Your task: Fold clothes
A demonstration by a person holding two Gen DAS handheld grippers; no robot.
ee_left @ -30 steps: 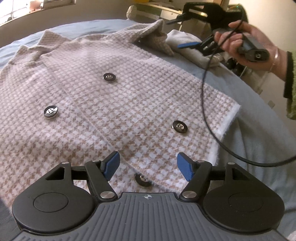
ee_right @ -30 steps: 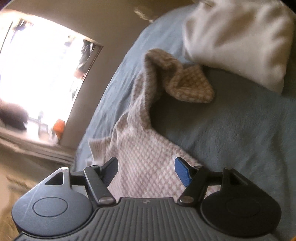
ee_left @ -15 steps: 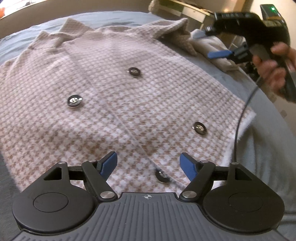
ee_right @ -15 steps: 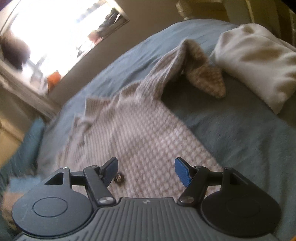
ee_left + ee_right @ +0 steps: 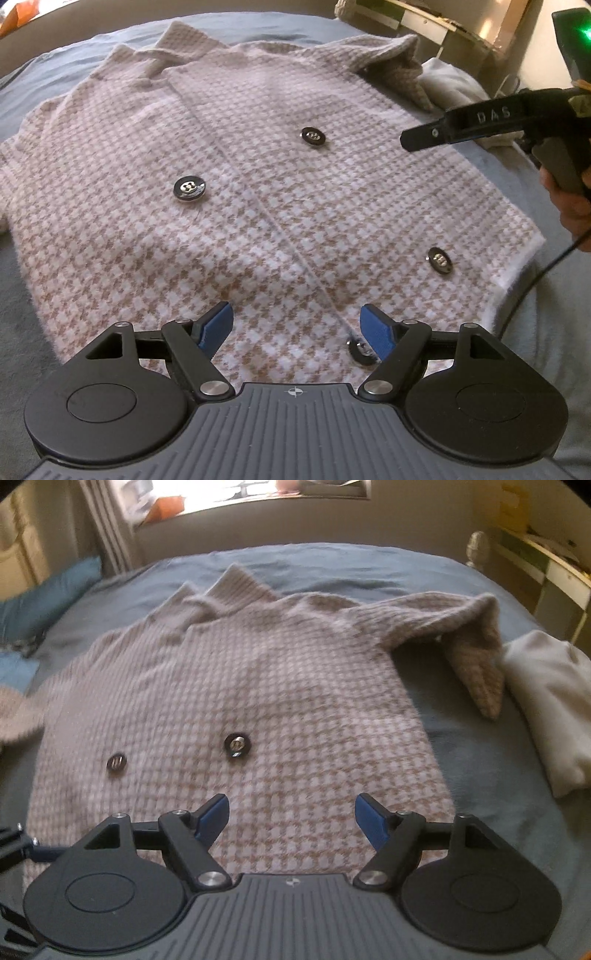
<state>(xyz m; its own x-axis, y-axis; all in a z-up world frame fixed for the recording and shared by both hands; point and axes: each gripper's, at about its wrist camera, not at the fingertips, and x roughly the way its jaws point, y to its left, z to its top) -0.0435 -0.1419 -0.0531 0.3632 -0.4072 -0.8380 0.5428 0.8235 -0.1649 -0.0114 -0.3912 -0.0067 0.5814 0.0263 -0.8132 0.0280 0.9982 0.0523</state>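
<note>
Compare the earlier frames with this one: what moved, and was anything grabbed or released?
The right tool swung from aiming at the folded-over sleeve and window wall to facing the whole houndstooth jacket. The left tool moved slightly, still above the hem. Nothing was gripped or released; both stay open. Jacket and cream garment lie unchanged.

A home bedroom: a bed point(image 5: 369, 568) under blue bedding, a pillow point(image 5: 48, 590) at its left, a sunlit window point(image 5: 251, 494) behind it.

Blown-out window point(image 5: 258, 494) backlight; soft blur, fisheye-bent edges.
</note>
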